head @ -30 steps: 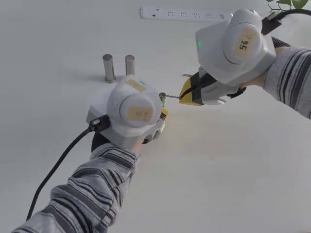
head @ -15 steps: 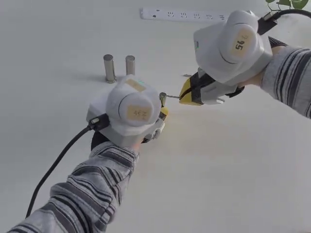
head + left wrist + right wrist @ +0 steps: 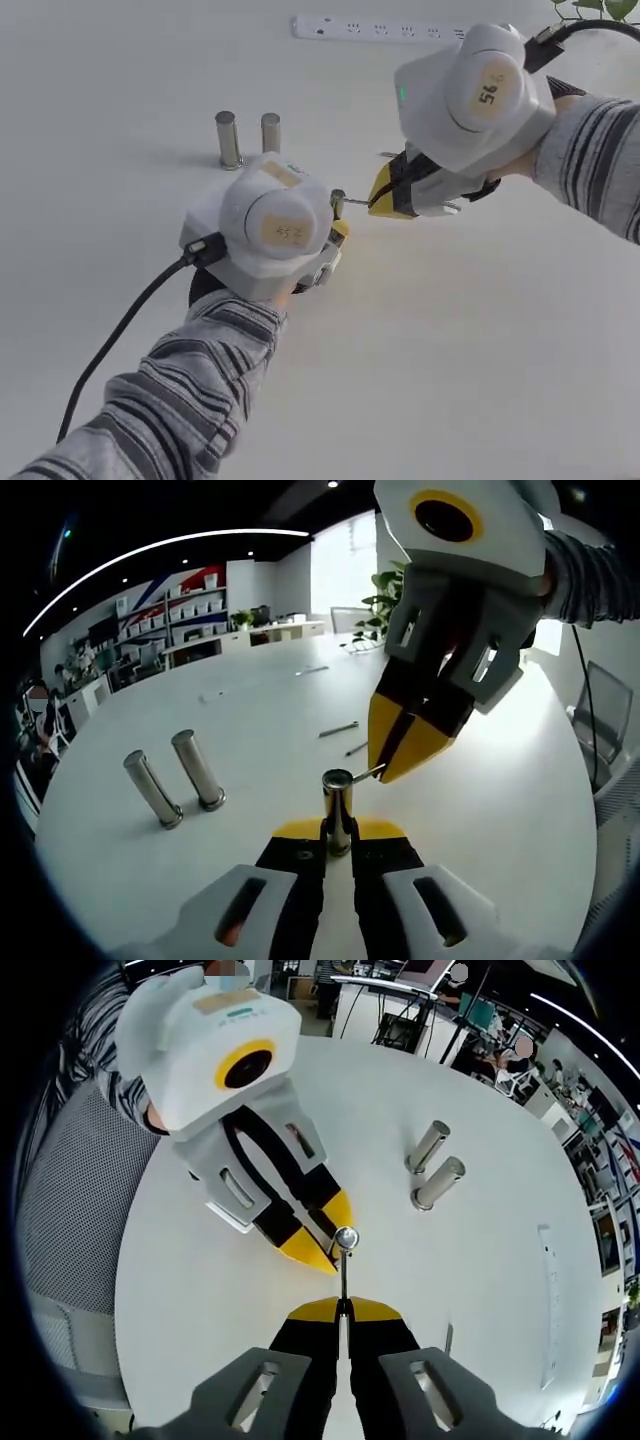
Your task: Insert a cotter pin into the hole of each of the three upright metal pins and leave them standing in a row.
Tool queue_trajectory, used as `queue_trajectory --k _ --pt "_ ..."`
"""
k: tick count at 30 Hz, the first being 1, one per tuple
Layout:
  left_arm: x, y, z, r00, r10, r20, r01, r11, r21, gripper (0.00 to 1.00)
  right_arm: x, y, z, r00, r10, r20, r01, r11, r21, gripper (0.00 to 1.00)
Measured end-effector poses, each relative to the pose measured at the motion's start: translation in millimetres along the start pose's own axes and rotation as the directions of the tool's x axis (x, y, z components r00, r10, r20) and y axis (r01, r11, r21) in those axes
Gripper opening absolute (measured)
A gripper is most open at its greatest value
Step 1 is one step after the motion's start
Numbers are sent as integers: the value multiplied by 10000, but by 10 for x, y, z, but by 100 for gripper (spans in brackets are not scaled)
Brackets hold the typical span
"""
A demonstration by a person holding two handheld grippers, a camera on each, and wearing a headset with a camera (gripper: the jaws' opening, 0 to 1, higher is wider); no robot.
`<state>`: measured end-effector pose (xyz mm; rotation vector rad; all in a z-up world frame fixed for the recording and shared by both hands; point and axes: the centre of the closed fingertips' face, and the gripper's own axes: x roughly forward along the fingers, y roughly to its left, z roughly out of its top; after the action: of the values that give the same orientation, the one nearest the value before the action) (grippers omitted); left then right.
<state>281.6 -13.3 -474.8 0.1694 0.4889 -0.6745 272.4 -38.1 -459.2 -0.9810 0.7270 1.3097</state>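
A broad white table (image 3: 480, 350) is carrying the work, with an office of shelves and desks showing beyond it in the left gripper view. The left gripper (image 3: 338, 832) is clamping its jaws, drawn close together, on the lower shaft of an upright metal pin (image 3: 338, 798), which is standing on the table. The right gripper (image 3: 343, 1310) is pinching a cotter pin (image 3: 344, 1275) between jaws that are all but shut. It is aiming the cotter pin level at the top of the held pin. The tip is meeting the pin near its top; whether it is entering the hole, I cannot tell.

Farther out, a second metal pin (image 3: 150, 785) and a third metal pin (image 3: 197, 768) are standing side by side, apart from the held one, and neither is showing a cotter pin. A spare cotter pin (image 3: 340, 728) is lying beyond, with another spare (image 3: 355, 748) near it. By my reading the first insertion is only now being made, leaving two pins to fit and the row to set.
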Motion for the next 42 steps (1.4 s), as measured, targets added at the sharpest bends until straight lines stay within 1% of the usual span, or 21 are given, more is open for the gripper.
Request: queue_trajectory --k 5,7,9,15,17,20,22,29,33,35,36,37,39,42 --pt "0 3 0 10000 11 1 -11 10000 30 5 -1 -7 5 10000 18 12 -18 10000 -25 0" --pt "3 1 0 10000 9 0 -9 9999 100 5 -17 -9 46 9999 25 156 -25 10000 23 0" --pt "3 2 -2 10000 2 -3 -2 9999 118 5 -23 -18 51 10000 -29 72 30 9999 -103 0" --pt "2 6 -1 10000 32 28 -32 10000 80 5 -15 -32 68 9999 -80 111 82 9998 -171 0" --pt "3 3 -3 10000 48 52 -48 10000 53 5 -20 -31 90 9998 -79 200 82 9999 -141 0" --pt "5 -2 1 9999 89 57 -90 9998 198 5 -31 -30 152 9991 -82 418 91 9997 -205 0" --pt "2 -1 -1 9999 87 65 -87 9999 117 5 -23 -21 155 9992 -88 383 97 9997 -232 0" --pt "-2 2 -4 9999 104 68 -104 9999 131 5 1 -25 198 9988 -108 468 116 9998 -180 0" --pt "-2 5 -7 9999 123 78 -124 9998 128 5 12 -13 230 9978 -94 658 99 9999 -69 0" --pt "-2 4 -6 9999 137 73 -138 9998 142 5 15 -24 229 9975 -176 687 177 9998 1 0" --pt "-1 3 -5 9999 139 71 -140 9998 137 5 14 -20 234 9971 -162 742 154 9998 117 0" --pt "0 3 -6 9999 147 64 -148 9998 131 5 11 -22 245 9960 -176 871 141 9991 404 0" --pt "2 4 -7 9999 157 61 -158 9998 120 5 -5 -56 250 9949 -254 979 197 9981 590 0" --pt "2 5 -8 9998 183 63 -184 9998 103 5 -58 -62 255 9930 -368 1125 270 9958 875 4"
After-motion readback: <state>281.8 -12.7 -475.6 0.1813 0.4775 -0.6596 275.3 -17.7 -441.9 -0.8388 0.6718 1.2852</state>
